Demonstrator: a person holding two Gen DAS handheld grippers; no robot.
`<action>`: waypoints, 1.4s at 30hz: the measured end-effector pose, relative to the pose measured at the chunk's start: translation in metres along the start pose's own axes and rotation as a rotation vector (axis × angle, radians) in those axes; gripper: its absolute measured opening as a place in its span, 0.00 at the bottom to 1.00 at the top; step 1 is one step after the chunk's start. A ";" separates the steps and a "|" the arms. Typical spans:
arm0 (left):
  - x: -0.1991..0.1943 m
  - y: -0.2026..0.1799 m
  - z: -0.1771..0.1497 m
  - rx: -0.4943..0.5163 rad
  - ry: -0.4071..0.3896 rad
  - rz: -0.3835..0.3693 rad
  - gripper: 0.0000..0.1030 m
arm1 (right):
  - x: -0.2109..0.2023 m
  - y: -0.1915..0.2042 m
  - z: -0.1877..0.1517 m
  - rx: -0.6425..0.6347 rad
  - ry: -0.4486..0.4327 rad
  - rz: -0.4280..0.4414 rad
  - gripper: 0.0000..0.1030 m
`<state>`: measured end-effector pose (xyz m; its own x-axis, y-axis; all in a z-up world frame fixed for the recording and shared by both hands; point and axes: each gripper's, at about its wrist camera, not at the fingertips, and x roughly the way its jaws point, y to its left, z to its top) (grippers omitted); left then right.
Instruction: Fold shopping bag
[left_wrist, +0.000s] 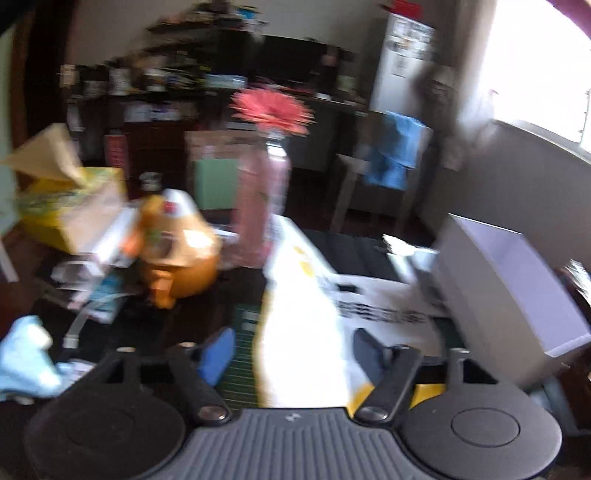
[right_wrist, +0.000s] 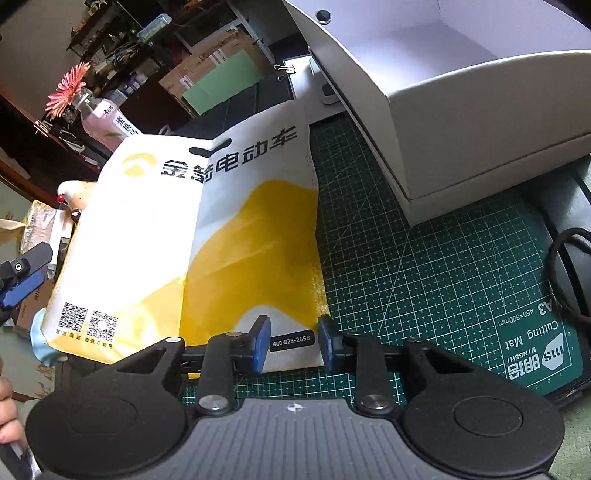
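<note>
A white and yellow shopping bag (right_wrist: 207, 236) with black Chinese lettering lies on the green cutting mat (right_wrist: 424, 266), its left half raised along a lengthwise crease. My right gripper (right_wrist: 291, 341) is open, its blue pads on either side of the bag's near right corner. My left gripper (left_wrist: 291, 350) is open with a raised white fold of the bag (left_wrist: 299, 339) standing between its fingers; this view is motion-blurred. The left gripper's fingers (right_wrist: 22, 277) also show at the left edge of the right wrist view, beside the bag's lifted left edge.
A white open box (right_wrist: 461, 96) stands on the mat right of the bag. A pink bottle with a red flower (right_wrist: 99, 118) stands behind. An orange jug (left_wrist: 177, 243), cardboard boxes (left_wrist: 66, 199) and a light blue cloth (left_wrist: 26, 358) crowd the left. A black cable (right_wrist: 565, 266) lies far right.
</note>
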<state>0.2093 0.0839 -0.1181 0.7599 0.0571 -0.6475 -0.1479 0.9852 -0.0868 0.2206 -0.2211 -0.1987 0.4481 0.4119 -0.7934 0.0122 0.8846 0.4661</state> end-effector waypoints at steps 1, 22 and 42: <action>0.005 0.002 -0.001 -0.005 0.028 -0.001 0.71 | 0.001 -0.001 0.000 0.004 0.002 0.001 0.31; 0.013 -0.059 0.005 0.067 0.159 -0.318 0.13 | 0.010 -0.017 0.003 0.091 0.044 0.014 0.32; 0.051 -0.131 -0.039 0.208 0.234 -0.487 0.29 | 0.008 -0.014 -0.001 0.091 0.037 0.001 0.38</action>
<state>0.2431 -0.0486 -0.1692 0.5457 -0.4251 -0.7222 0.3299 0.9012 -0.2813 0.2229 -0.2298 -0.2121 0.4147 0.4217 -0.8064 0.0940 0.8615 0.4989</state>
